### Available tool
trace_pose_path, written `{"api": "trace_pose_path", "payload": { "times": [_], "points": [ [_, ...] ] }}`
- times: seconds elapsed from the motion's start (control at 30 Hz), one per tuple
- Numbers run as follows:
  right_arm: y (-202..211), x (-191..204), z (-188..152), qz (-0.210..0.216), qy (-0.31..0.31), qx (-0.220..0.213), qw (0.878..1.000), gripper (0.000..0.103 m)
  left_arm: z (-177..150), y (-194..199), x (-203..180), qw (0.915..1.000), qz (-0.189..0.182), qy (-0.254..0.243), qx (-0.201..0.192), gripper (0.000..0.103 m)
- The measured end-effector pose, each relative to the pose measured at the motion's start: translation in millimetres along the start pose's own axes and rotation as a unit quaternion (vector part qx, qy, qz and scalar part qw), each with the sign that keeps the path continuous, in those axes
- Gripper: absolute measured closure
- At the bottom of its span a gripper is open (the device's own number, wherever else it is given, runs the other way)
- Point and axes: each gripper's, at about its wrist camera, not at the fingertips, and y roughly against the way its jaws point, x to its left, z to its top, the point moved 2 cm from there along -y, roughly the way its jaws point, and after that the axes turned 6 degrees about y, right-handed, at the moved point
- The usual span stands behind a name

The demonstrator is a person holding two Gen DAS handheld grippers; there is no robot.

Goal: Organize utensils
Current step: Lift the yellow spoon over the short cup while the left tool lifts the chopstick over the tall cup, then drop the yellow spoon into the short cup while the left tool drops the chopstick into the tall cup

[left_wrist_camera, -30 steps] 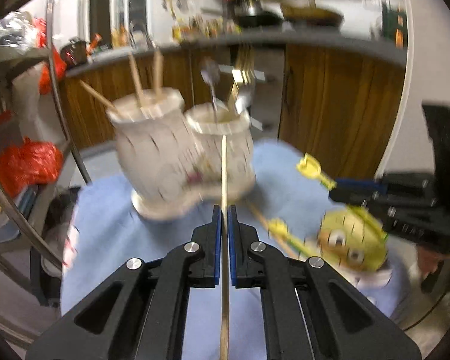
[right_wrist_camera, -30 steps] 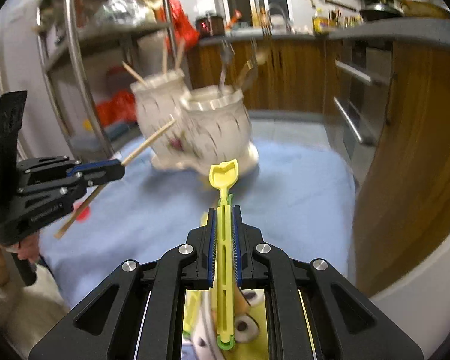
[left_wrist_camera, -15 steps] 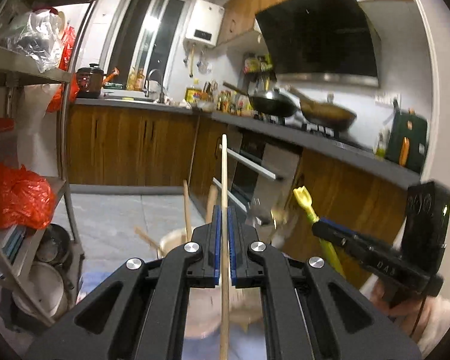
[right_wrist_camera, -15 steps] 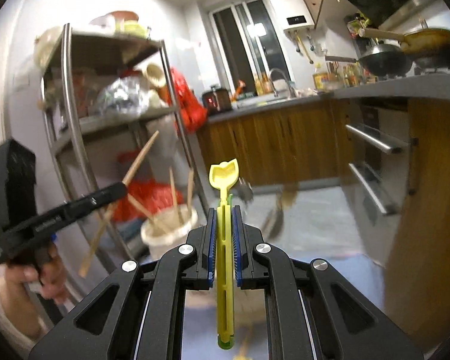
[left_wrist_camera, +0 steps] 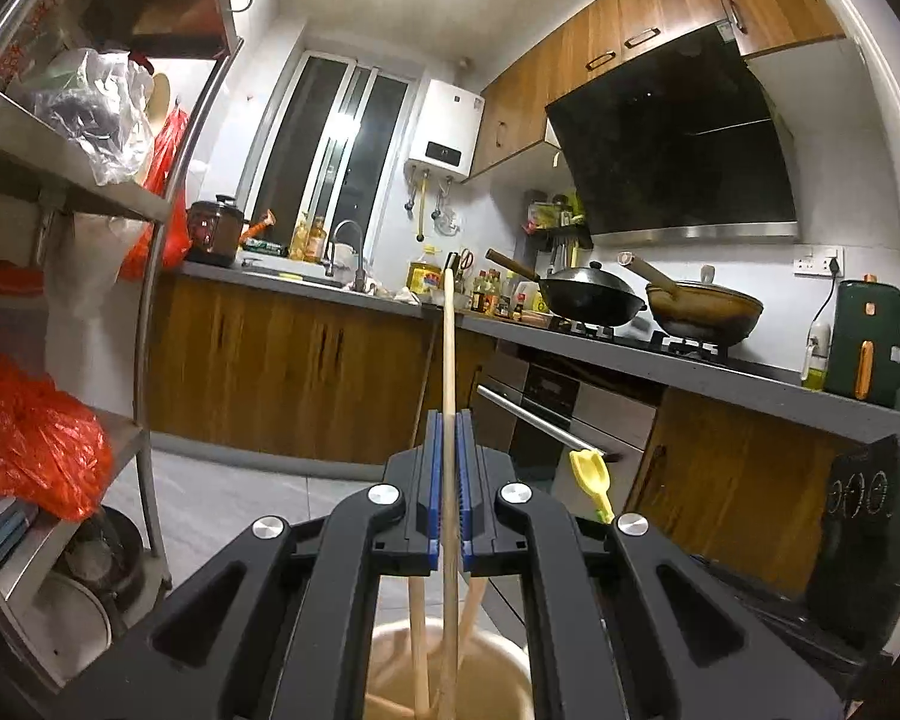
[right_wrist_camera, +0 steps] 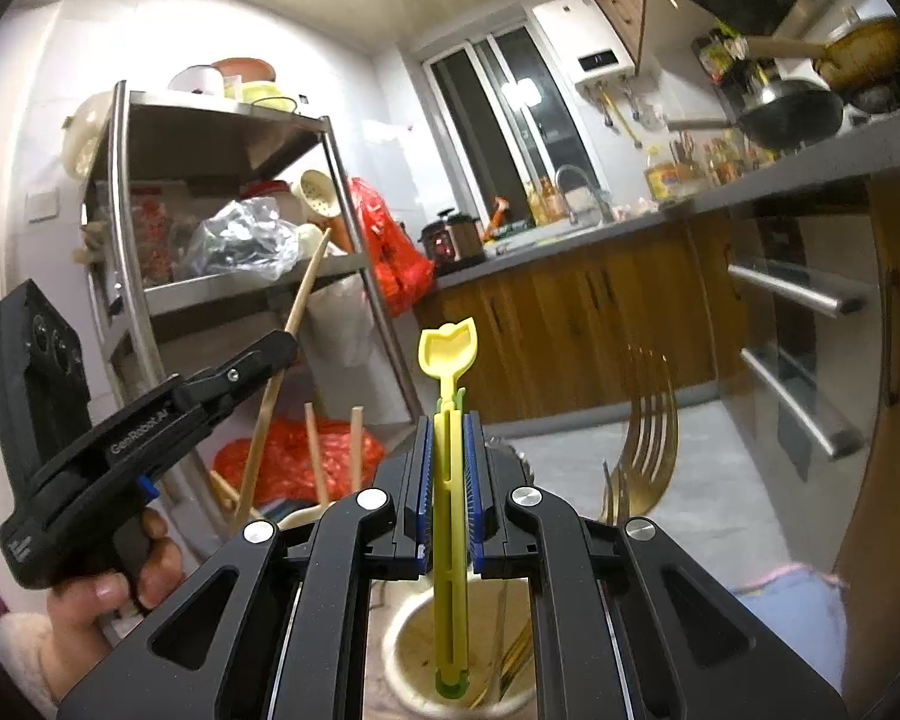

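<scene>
My left gripper (left_wrist_camera: 448,420) is shut on a wooden chopstick (left_wrist_camera: 448,348), held upright with its lower end inside a cream holder (left_wrist_camera: 504,669) that holds other chopsticks. My right gripper (right_wrist_camera: 448,426) is shut on a yellow plastic spoon (right_wrist_camera: 448,354), upright, its lower end inside a second cream holder (right_wrist_camera: 405,642) with gold forks (right_wrist_camera: 648,450). The left gripper also shows in the right wrist view (right_wrist_camera: 282,351), with its chopstick (right_wrist_camera: 306,288) over the chopstick holder (right_wrist_camera: 297,517). The yellow spoon shows in the left wrist view (left_wrist_camera: 591,474).
A steel shelf rack (right_wrist_camera: 354,228) with red bags (left_wrist_camera: 30,438) stands on the left. Wooden cabinets (left_wrist_camera: 282,378) and an oven with bar handles (right_wrist_camera: 798,414) lie ahead and right. A blue cloth (right_wrist_camera: 792,606) covers the table at lower right.
Both grippers have tilted upward from looking down at the holders to upright. The chopstick and yellow spoon now hang with their lower ends inside the holders.
</scene>
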Motion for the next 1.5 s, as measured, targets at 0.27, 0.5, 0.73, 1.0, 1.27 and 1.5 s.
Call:
{"api": "trace_pose_path", "payload": {
  "times": [0.27, 0.5, 0.73, 1.0, 1.27, 1.5],
  "points": [
    [-6.5, 14.9, -16.7, -0.020, 0.062, 0.006, 0.998, 0.092, -17.6, 5.0, 2.7, 0.9998, 0.002, -0.020, -0.005, 0.099],
    [-5.4, 13.8, -33.7, -0.028, 0.071, 0.036, 0.996, 0.092, -32.3, 26.1, -3.4, 0.9984, 0.005, -0.055, 0.005, 0.099],
    [-5.7, 10.4, -41.1, -0.026, 0.063, 0.054, 0.996, 0.092, -42.8, 24.1, -2.8, 0.9974, 0.007, -0.066, 0.026, 0.099],
    [-7.7, 7.4, -44.6, -0.028, 0.058, 0.064, 0.996, 0.092, -46.4, 19.2, 1.5, 0.9974, 0.007, -0.062, 0.037, 0.098],
    [3.7, 11.6, -39.7, -0.019, 0.057, 0.054, 0.997, 0.073, -45.2, 22.9, 0.6, 0.9972, 0.006, -0.065, 0.037, 0.097],
    [44.2, 21.1, -22.1, -0.017, 0.052, 0.028, 0.998, 0.061, -36.5, 41.1, -11.4, 0.9971, 0.005, -0.066, 0.038, 0.092]
  ]
}}
